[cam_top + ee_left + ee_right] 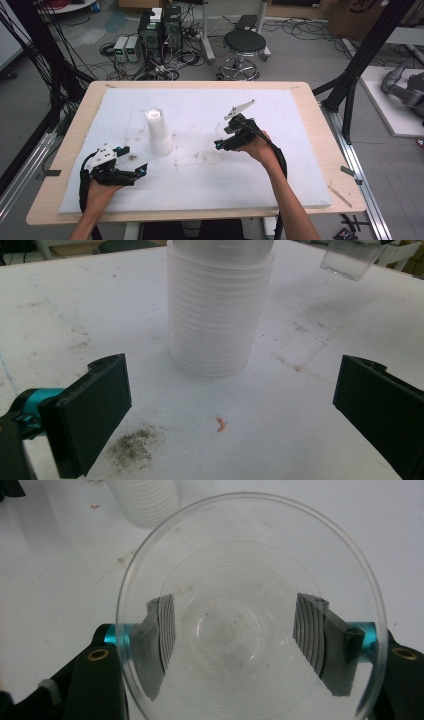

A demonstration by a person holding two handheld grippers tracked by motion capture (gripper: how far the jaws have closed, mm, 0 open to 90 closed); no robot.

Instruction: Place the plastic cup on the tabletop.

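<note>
A white foam sheet [280, 180] covers most of a wooden table [320, 125] in the high view. Left of centre on the sheet stands an upside-down stack of clear plastic cups [159, 131], its wider end on the foam.

At the lower left of the high view, the person's left hand [100, 192] holds the left gripper [132, 160] low over the sheet, just beside a dark smudge of dirt [131, 157]. Its jaws stand wide apart with nothing between them. In the left gripper view they frame the stack at the upper centre of the frame, near but not touching it, with the smudge at the lower left and a small orange scrap [221, 425] on the foam below the stack.

Right of centre in the high view, the right hand [257, 147] holds the right gripper [225, 137], clamped on a single clear cup [250, 615]. In the right gripper view the cup's open mouth faces the camera, and the ridged jaw pads show through its walls, pressed against either side. The cup is well apart from the stack.

No brand, label or legible writing can be made out on the cups or grippers; some faint embossing at the base of the held cup is too blurred to read.
</note>
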